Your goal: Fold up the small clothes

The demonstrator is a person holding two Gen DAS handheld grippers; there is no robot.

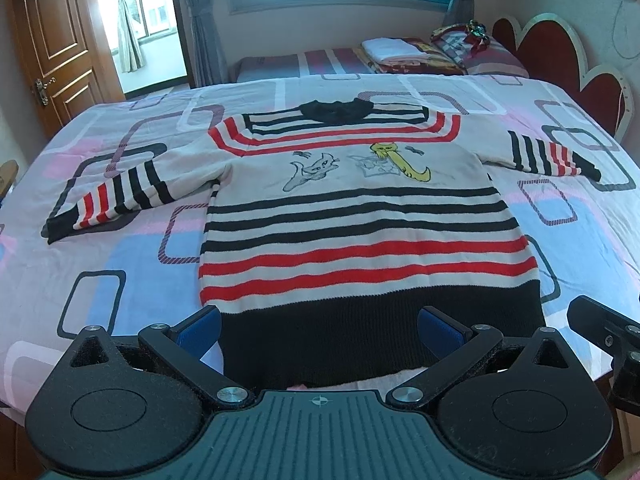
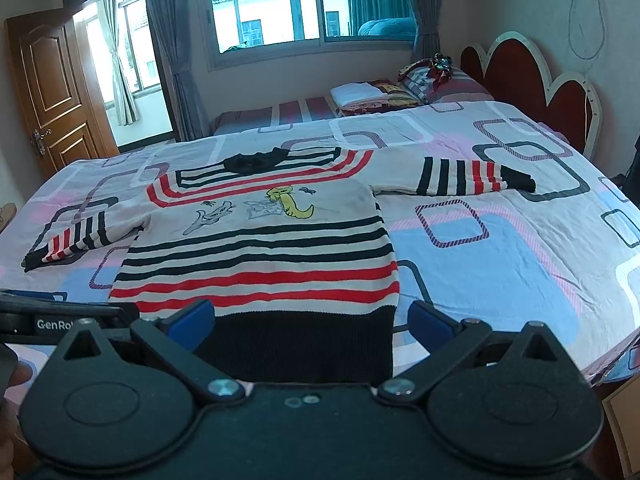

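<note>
A small striped sweater (image 1: pixel 352 216) lies flat on the bed, front up, sleeves spread to both sides, black collar at the far end and black hem nearest me. It carries cat drawings on the chest. My left gripper (image 1: pixel 320 326) is open above the hem's left half, blue pads apart with nothing between them. In the right wrist view the same sweater (image 2: pixel 260 248) sits left of centre, and my right gripper (image 2: pixel 310 322) is open over the hem's right corner, holding nothing. The right gripper's body (image 1: pixel 604 332) shows at the left view's right edge.
The bed sheet (image 2: pixel 500 248) has a pattern of pink, blue and grey rectangles. Folded bedding and clothes (image 2: pixel 372 94) are stacked at the far side near a red headboard (image 2: pixel 532 76). A wooden door (image 1: pixel 52 48) stands at the left. A hand shows at the lower left edge.
</note>
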